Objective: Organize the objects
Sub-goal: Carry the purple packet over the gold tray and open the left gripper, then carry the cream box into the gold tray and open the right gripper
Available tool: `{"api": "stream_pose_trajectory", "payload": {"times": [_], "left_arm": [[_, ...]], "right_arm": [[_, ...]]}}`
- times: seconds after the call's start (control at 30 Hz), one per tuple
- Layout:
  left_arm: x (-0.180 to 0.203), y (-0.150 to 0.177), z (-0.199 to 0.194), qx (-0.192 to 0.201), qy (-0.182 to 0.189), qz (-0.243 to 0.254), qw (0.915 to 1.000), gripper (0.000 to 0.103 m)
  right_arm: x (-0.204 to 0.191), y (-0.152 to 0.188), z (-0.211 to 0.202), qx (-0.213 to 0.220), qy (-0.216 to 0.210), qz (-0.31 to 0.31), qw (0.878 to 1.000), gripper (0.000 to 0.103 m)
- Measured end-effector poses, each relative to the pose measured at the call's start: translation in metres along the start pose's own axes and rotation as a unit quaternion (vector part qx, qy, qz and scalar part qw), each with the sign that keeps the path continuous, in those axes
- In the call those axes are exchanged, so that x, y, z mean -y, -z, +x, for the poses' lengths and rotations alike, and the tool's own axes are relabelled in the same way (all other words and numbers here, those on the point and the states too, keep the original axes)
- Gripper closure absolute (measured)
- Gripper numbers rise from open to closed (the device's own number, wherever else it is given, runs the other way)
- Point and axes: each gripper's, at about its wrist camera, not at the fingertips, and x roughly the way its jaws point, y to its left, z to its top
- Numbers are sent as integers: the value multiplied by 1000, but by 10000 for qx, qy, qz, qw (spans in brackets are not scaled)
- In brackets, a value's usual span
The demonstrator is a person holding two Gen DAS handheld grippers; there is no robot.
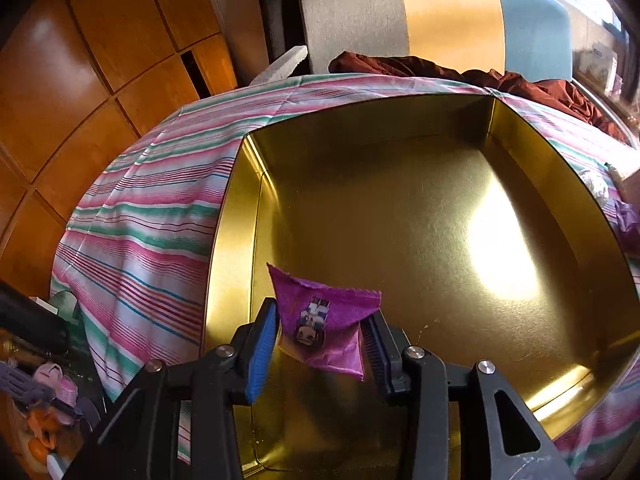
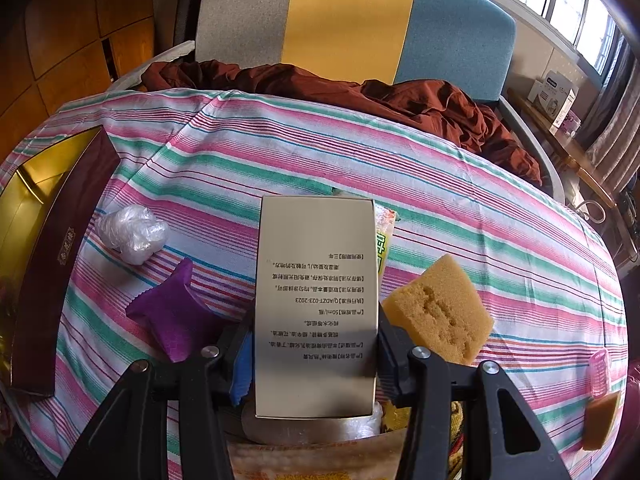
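My left gripper (image 1: 318, 344) is shut on a purple snack packet (image 1: 324, 320) and holds it above the near left part of a large gold tin box (image 1: 400, 216), which holds nothing else. My right gripper (image 2: 316, 356) is shut on a tall beige carton with printed text (image 2: 316, 300), held upright above the striped tablecloth (image 2: 440, 184). The tin's dark red side and gold rim (image 2: 44, 240) show at the left of the right wrist view.
On the cloth lie a second purple packet (image 2: 172, 312), a ball of clear plastic (image 2: 132, 232), a yellow sponge (image 2: 440, 312), a pink clip (image 2: 600, 372) and a yellow-green packet (image 2: 384, 240). A chair (image 2: 352, 20) with brown fabric (image 2: 440, 108) stands behind.
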Motion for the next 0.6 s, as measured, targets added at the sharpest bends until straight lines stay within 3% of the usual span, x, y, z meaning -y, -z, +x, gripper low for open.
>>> {"api": "stream_pose_trajectory", "payload": {"times": [0.07, 0.17, 0.4, 0.6], "left_arm": [[-2, 0, -9, 134, 31, -123, 9998, 55], [-9, -1, -24, 362, 39, -277, 9990, 42], [-34, -3, -48, 707, 144, -608, 9955, 41], [-41, -3, -65, 938, 415, -802, 9915, 38]], "right_arm": [[-1, 0, 0, 17, 34, -1, 10000, 53], [-3, 1, -1, 49, 120, -10, 9999, 53], [-3, -15, -28, 451, 266, 354, 9980, 53], [-59, -42, -76, 932, -248, 56, 9953, 53]]}}
